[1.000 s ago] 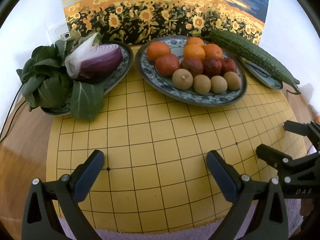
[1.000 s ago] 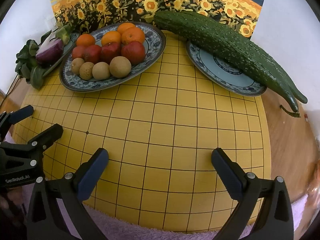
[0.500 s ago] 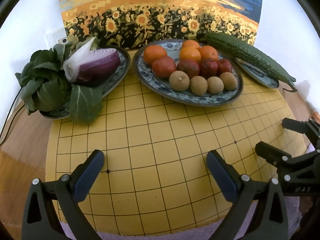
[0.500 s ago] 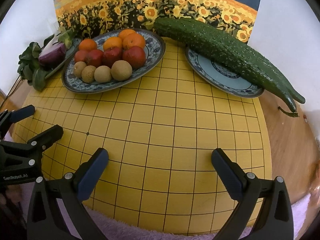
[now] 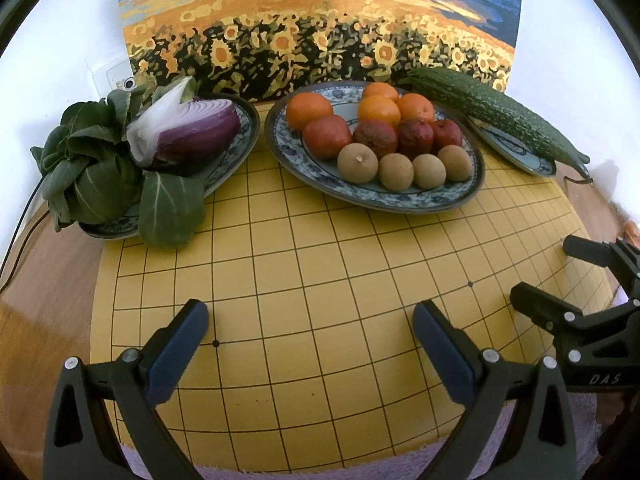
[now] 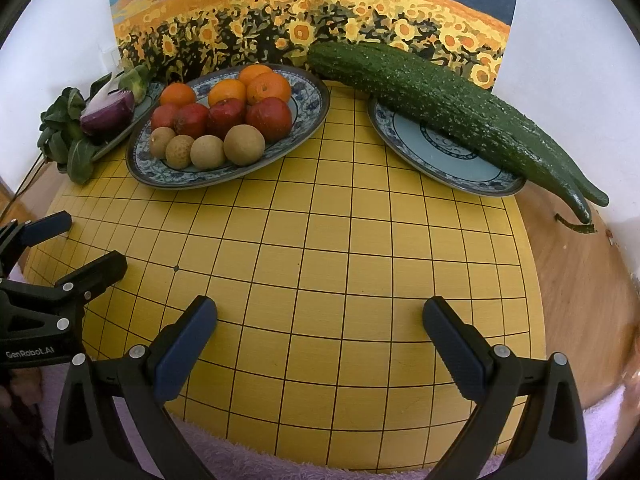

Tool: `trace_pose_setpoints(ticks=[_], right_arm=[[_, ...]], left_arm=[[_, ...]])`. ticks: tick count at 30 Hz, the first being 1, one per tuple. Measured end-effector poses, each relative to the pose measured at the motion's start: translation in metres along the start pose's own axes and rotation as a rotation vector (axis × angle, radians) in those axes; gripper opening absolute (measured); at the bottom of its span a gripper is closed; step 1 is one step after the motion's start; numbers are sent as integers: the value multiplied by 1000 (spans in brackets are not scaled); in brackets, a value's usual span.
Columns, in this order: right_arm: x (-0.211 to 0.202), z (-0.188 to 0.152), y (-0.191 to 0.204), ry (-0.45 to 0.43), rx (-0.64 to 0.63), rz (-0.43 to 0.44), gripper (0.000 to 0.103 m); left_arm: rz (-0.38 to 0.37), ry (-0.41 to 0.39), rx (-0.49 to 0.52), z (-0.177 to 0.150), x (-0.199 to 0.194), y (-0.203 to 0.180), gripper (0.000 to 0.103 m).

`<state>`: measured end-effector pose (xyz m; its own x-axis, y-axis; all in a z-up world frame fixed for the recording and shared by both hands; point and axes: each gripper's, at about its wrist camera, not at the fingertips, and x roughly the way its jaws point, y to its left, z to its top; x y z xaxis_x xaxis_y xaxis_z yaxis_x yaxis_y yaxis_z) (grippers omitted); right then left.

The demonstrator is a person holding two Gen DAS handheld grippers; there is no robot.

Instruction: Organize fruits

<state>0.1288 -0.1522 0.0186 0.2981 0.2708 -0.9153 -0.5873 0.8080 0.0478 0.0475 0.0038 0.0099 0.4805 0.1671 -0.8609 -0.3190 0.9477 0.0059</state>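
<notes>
Nearest the cameras, the left gripper (image 5: 310,326) and the right gripper (image 6: 320,322) are held low over the near edge of the yellow grid board (image 6: 320,248), jaws spread wide, nothing between them. Each is well apart from the plates. A pale lilac towel (image 6: 240,462) is seen under the board's near edge.

Mid-board is bare of produce.

Further back, the centre plate (image 5: 404,202) carries all the fruit in view, laid in three rows. Four brown longans (image 5: 396,170) are lined along the front, four red fruits (image 5: 374,138) behind them, four oranges (image 5: 378,110) at the rear, though the orange row is looser. Neighbours within a row touch or nearly touch.

To the left, a second plate (image 5: 244,136) holds a halved red onion (image 5: 188,132) and leafy greens (image 5: 92,172). To the right, a third plate (image 6: 444,164) bears a long bumpy green gourd (image 6: 440,96), its tip overhanging the rim.

At the back, a sunflower painting (image 6: 312,20) leans on the white wall.

Judged from this layout, sorting appears finished or nearly so: fruit is grouped by kind on one plate, vegetables kept apart, no loose fruit seen. Little seems left beyond perhaps tidying the oranges.
</notes>
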Motion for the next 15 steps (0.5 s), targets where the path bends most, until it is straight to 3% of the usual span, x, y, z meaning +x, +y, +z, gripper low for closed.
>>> trace_pose_setpoints(ticks=[15], right_arm=[[0, 0, 0, 2, -10, 2, 103]], left_arm=[[12, -4, -16, 0, -1, 0, 103]])
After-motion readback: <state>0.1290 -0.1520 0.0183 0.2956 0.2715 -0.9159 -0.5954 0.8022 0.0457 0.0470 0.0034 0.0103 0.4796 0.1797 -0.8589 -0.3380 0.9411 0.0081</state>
